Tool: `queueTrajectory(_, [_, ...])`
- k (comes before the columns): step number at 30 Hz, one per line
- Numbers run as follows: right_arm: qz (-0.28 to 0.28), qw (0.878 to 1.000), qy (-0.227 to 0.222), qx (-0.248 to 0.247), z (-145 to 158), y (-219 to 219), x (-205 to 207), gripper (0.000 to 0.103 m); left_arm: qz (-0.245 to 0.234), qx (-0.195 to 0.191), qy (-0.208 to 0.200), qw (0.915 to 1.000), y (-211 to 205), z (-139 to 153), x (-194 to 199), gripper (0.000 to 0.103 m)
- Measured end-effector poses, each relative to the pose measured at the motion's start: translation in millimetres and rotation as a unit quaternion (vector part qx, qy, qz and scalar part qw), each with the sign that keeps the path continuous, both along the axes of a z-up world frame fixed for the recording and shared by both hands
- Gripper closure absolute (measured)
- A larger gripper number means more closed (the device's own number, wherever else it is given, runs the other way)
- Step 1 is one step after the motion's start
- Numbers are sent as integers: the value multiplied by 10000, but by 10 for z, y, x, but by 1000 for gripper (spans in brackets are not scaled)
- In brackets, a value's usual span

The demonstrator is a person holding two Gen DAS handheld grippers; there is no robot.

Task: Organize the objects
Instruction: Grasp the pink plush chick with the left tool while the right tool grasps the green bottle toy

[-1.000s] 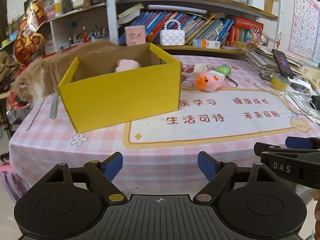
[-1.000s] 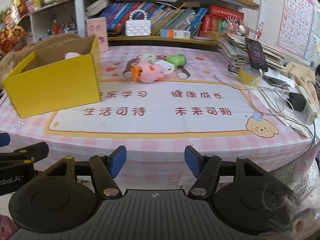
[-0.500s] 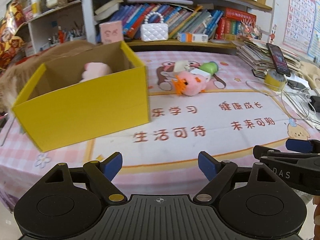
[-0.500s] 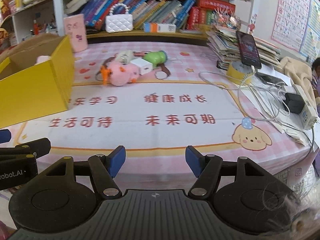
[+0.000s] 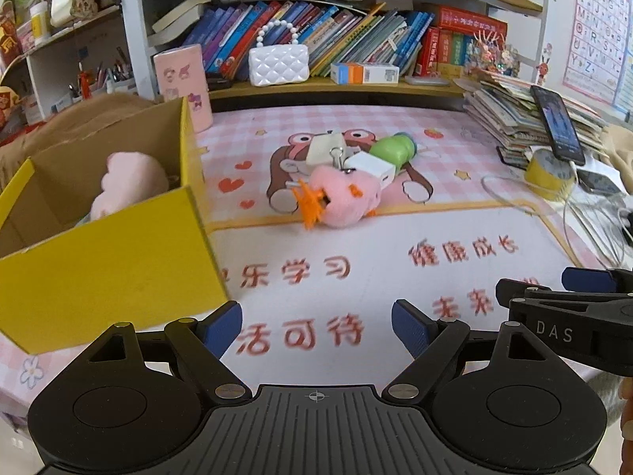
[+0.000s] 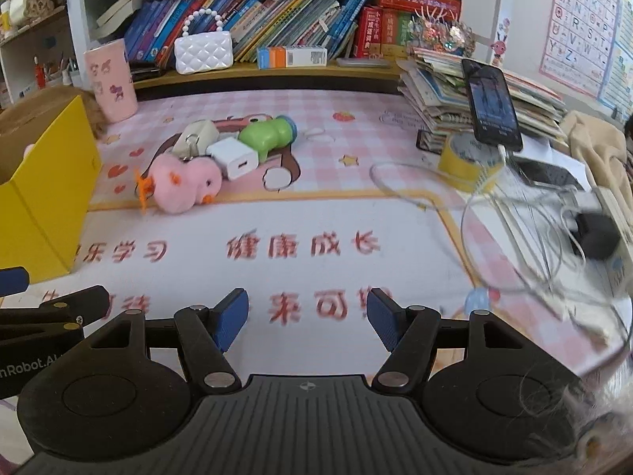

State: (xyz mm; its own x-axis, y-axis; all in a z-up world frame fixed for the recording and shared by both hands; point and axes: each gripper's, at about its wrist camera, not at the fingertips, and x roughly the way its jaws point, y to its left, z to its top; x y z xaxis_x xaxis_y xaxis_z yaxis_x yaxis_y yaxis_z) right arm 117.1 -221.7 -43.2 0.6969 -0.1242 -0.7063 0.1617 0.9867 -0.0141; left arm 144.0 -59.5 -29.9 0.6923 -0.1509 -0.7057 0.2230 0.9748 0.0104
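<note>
Pink checked desk (image 5: 455, 138) spread wide. Yellow box (image 5: 107, 273) near left, pink plush (image 5: 130, 182) inside. Farther, mid-desk: pink duck toy (image 6: 184, 186), green toy (image 6: 267, 136), white charger (image 6: 233, 162) touching in one heap. Left claw (image 5: 316, 326) wide open, empty; right claw (image 6: 307, 316) partly open, empty.

A: any readable text? the mat (image 6: 395, 213) has red Chinese print, 健康成长 is clear.
B: yep. Right gripper (image 5: 554, 334) says "DAS", left gripper (image 6: 27, 368) "nRobot.AI", wall chart (image 6: 573, 27) has alphabet letters.
</note>
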Motion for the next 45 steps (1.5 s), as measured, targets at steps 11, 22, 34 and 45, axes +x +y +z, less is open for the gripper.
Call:
queueTrajectory(11, [304,9993,-93,185,40,-353,468,36,277,89,-105,9995,-331,48,381,18])
queueTrajectory(22, [309,9988,-184,341,63,-677,933,36,573,216,-158,9980,-588,-8,936,18])
queueTrajectory(34, [332,9979,-235,510,69,-883,1264,33,526,699,1,9962,-794,-330,1486,12])
queueTrajectory(45, [557,9962,-267,607,41,-890,1439,29,312,340,186,9988,-815,-366,1535,63])
